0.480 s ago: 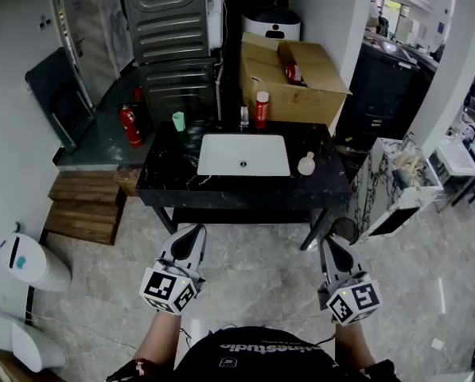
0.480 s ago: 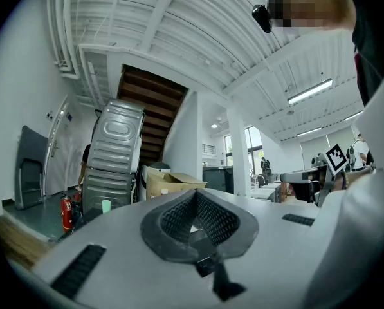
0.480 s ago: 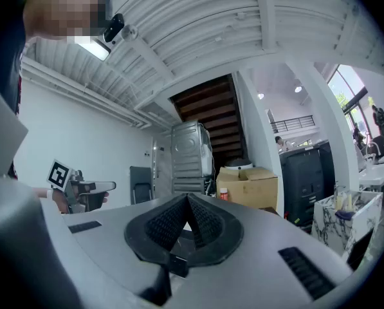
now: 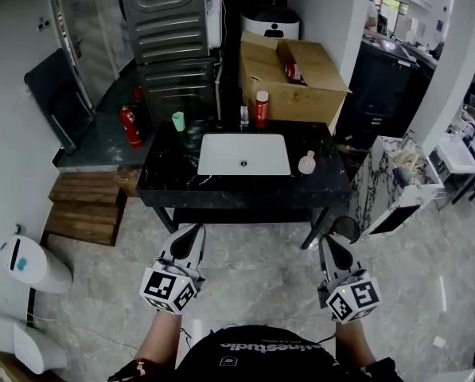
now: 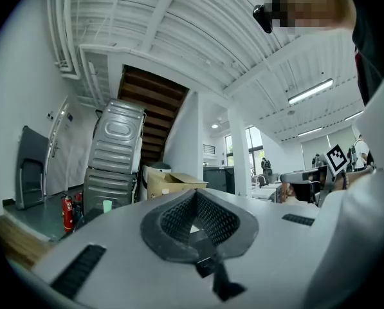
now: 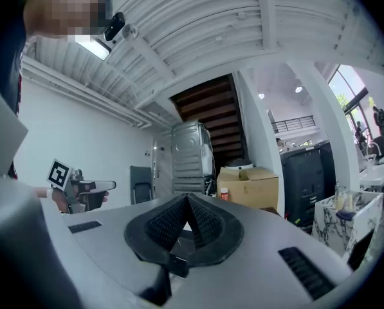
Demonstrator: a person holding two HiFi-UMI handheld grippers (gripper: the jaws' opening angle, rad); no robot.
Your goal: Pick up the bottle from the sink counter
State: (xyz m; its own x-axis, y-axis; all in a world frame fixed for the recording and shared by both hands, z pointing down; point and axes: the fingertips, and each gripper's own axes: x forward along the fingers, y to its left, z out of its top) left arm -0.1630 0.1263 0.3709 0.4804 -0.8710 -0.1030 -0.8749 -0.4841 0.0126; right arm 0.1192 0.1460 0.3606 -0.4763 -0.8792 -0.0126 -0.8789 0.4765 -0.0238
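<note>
A red bottle (image 4: pixel 262 108) with a white cap stands at the back edge of the black sink counter (image 4: pixel 173 183), next to the tap; it also shows small in the right gripper view (image 6: pixel 224 194). A pale pink bottle (image 4: pixel 306 163) sits right of the white basin (image 4: pixel 243 154). My left gripper (image 4: pixel 191 231) and right gripper (image 4: pixel 331 243) hang side by side over the floor, well short of the counter's front edge. Both are shut with nothing between the jaws, as each gripper's own view confirms: left gripper (image 5: pixel 195 198), right gripper (image 6: pixel 186 201).
A green cup (image 4: pixel 178 121) stands at the counter's back left. An open cardboard box (image 4: pixel 294 76) sits behind the counter, and a grey machine (image 4: pixel 171 46) stands to its left. A red fire extinguisher (image 4: pixel 130 125) and wooden steps (image 4: pixel 82 209) lie left. A marbled cabinet (image 4: pixel 388 185) stands right.
</note>
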